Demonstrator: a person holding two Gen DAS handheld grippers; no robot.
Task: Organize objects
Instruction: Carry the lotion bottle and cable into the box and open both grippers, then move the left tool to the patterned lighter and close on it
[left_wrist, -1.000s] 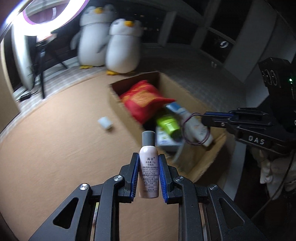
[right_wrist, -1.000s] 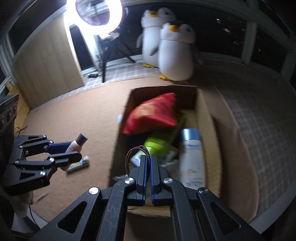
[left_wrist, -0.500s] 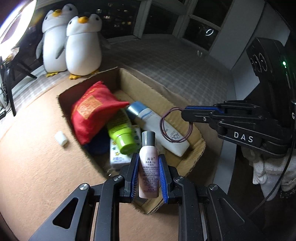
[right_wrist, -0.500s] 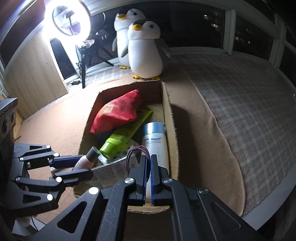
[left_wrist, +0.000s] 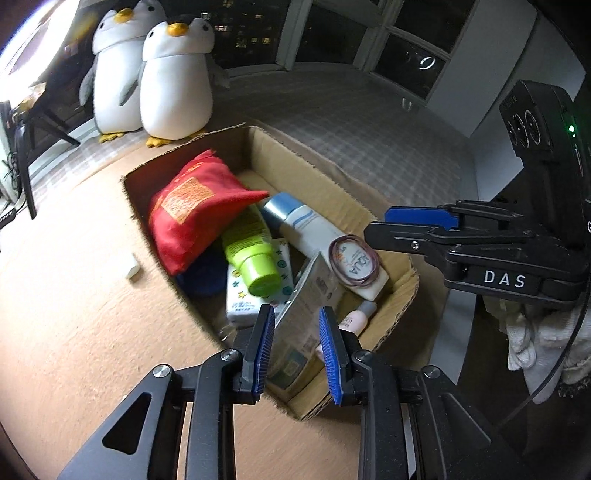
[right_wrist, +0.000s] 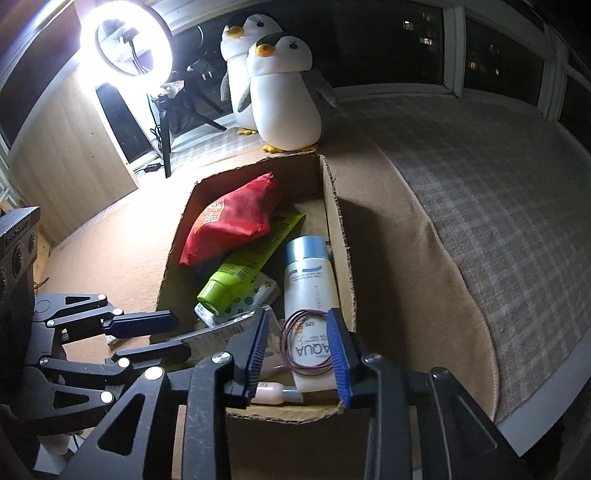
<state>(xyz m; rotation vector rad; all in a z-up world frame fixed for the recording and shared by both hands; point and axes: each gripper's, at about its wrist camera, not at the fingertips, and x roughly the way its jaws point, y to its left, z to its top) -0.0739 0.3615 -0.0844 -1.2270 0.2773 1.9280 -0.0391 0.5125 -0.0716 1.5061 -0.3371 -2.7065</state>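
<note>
At lower centre of both views, open brown cardboard box (left_wrist: 391, 236) now holding small pink bottle (left_wrist: 356, 317) and purple hair-tie loop (left_wrist: 354, 266), just released; left gripper (left_wrist: 297, 349) and right gripper (right_wrist: 297, 354) jaws spread wide, empty.

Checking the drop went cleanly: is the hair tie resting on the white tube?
Touching. In the right wrist view the hair tie lies flat across the white tube, over its AQUA print; the open right gripper holds nothing.

Brown cardboard box (left_wrist: 373, 218) holds a red pouch (left_wrist: 192, 218) with an orange print, a lime-green tube (left_wrist: 251, 254), a white bottle (left_wrist: 317, 236) with a blue cap, a purple hair tie (left_wrist: 354, 261), and a pale pink bottle (right_wrist: 271, 392); far off, white-and-grey penguins (right_wrist: 284, 99) with yellow beaks on grey checked bedding (right_wrist: 480, 177)
</note>
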